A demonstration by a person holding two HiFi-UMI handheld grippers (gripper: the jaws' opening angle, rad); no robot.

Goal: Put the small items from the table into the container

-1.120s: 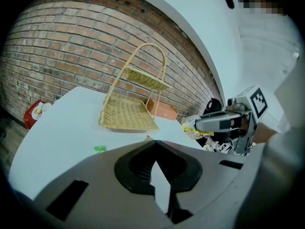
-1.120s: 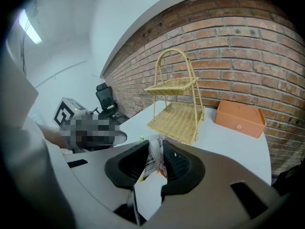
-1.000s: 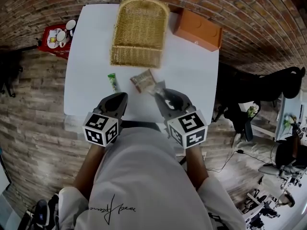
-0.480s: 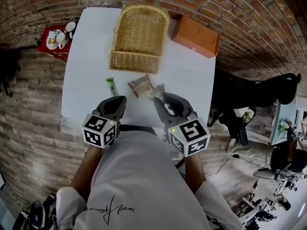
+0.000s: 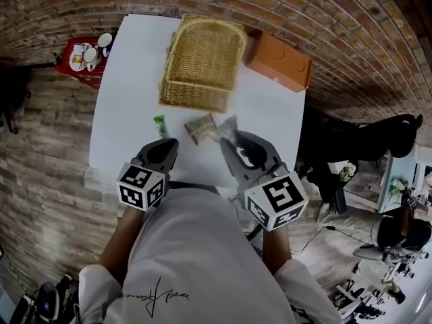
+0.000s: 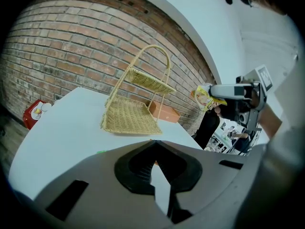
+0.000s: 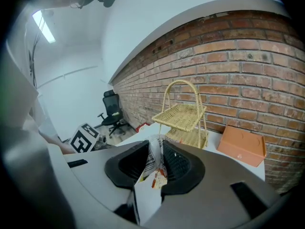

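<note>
At the near edge of the white table (image 5: 125,117), the right claw (image 7: 155,151) is pinched on a crinkly snack packet (image 7: 151,171). The film runs up between the jaws, with a barcode panel showing and one edge poking past the tips. From overhead, that packet (image 5: 227,125) sticks out ahead of the right claw (image 5: 233,144). In the left gripper view it hangs in the air, clear of the tabletop. The left claw (image 6: 152,143) is pressed together at its tips with nothing between them, and sits low at the table's near side.

Just beyond the claws lie a brown packet (image 5: 200,128) and, further left, a green packet (image 5: 160,124), both flat on the table. The two-tier wicker basket (image 5: 202,59) with its arched handle stands at the far side, well apart from both claws. An orange box (image 5: 279,61) sits beside it, against the brick wall.

The packets look light and thin-skinned. The film is probably soft, a little slippery and quick to crumple, and the contents could crush under a hard squeeze. A sealed edge or flat margin looks the safest place to grip. The green one appears small enough to need a careful pinch low against the tabletop.
</note>
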